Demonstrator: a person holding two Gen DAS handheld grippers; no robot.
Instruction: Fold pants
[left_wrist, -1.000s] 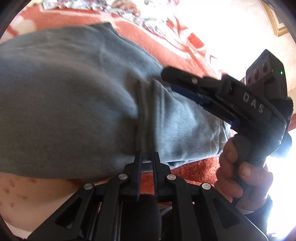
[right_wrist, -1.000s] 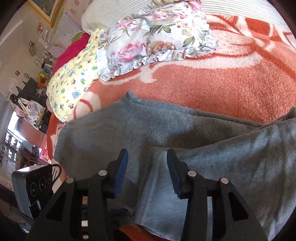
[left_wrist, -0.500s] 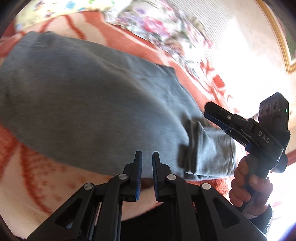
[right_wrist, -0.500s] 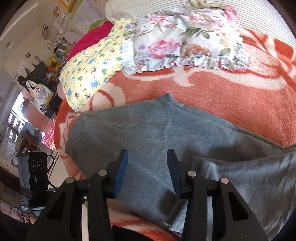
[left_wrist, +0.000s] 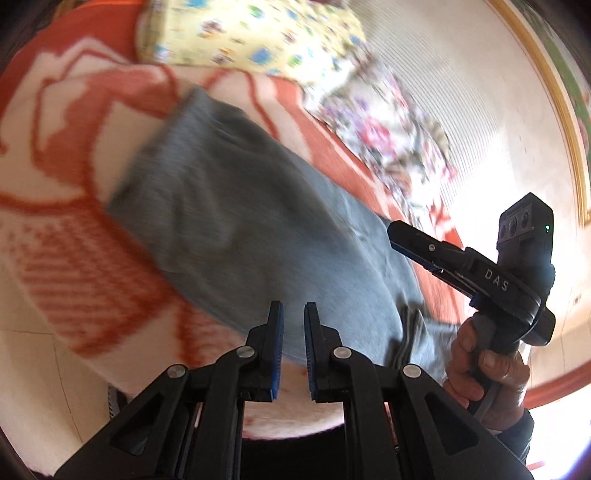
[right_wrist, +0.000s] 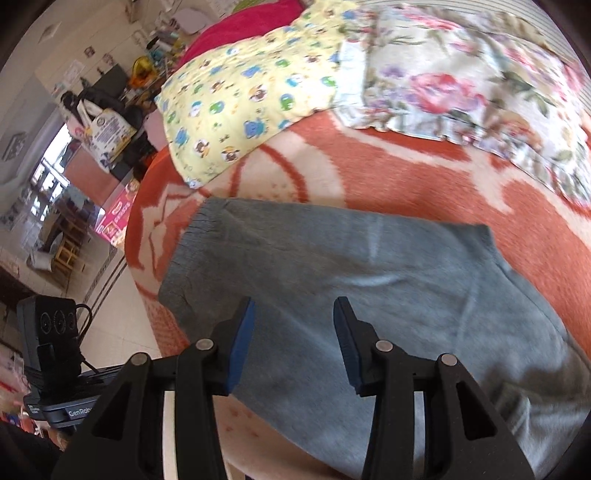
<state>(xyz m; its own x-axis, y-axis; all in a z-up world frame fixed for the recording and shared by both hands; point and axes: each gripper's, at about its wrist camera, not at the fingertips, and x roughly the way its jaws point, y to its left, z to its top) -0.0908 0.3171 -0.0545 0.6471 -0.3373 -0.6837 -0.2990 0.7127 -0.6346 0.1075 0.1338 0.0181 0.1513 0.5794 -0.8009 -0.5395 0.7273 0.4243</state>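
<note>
The grey pants (left_wrist: 258, 236) lie folded in a long band on the orange and cream blanket (left_wrist: 74, 280), also in the right wrist view (right_wrist: 369, 295). My left gripper (left_wrist: 292, 332) hovers above the near edge of the pants, jaws nearly together with a narrow gap, holding nothing. My right gripper (right_wrist: 293, 332) is open and empty above the pants. It shows in the left wrist view (left_wrist: 413, 240) held by a hand over the cuff end (left_wrist: 413, 332).
A yellow patterned pillow (right_wrist: 251, 96) and a floral pillow (right_wrist: 461, 85) lie at the far side of the bed. The bed edge and tiled floor (right_wrist: 110, 302) are at the left. A striped headboard (left_wrist: 461, 122) is behind.
Both grippers have pulled back and up from the pants. The left gripper has let go of the cloth and swung left along it. The pants lie flat.
</note>
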